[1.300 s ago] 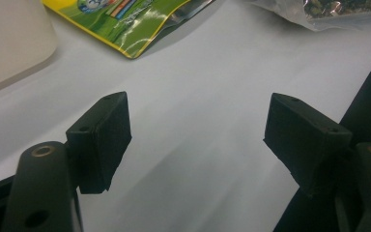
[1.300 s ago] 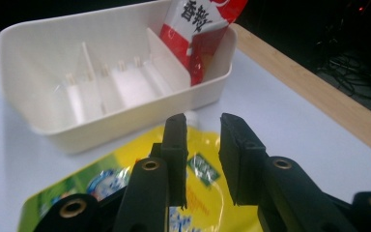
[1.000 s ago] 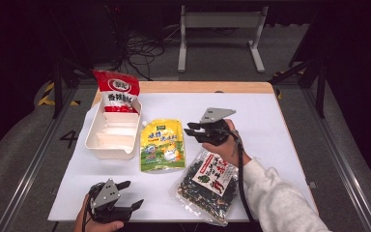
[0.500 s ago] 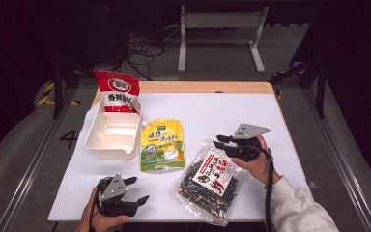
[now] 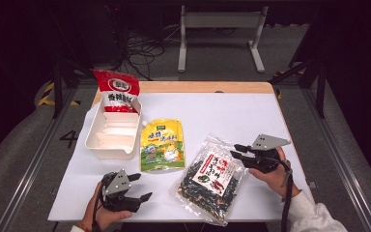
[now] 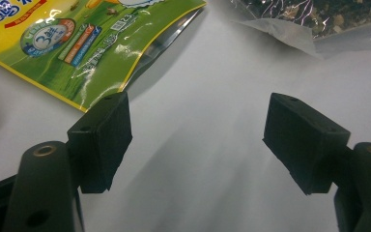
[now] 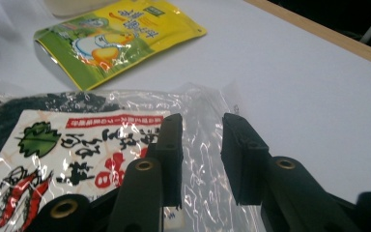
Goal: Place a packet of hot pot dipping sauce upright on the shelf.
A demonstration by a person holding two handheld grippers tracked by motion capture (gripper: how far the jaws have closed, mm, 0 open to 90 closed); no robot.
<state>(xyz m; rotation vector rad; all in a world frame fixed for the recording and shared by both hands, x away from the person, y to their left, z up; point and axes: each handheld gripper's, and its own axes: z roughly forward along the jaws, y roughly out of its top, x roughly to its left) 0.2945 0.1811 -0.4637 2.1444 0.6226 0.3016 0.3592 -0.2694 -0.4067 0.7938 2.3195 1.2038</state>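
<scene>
The seaweed bag [image 5: 211, 178] lies flat at the table's [image 5: 232, 111] near right, just beside the yellow pouch [image 5: 162, 146]. The right gripper [image 5: 236, 150] sits over its right edge, jaws narrowly parted and just opening; whether the plastic lies between them is hard to tell. A second ago it hovered by the pouch. The left gripper [image 5: 141, 187] rests released at the near left. The white tray [image 5: 111, 140] holds a red packet [image 5: 118, 92].
</scene>
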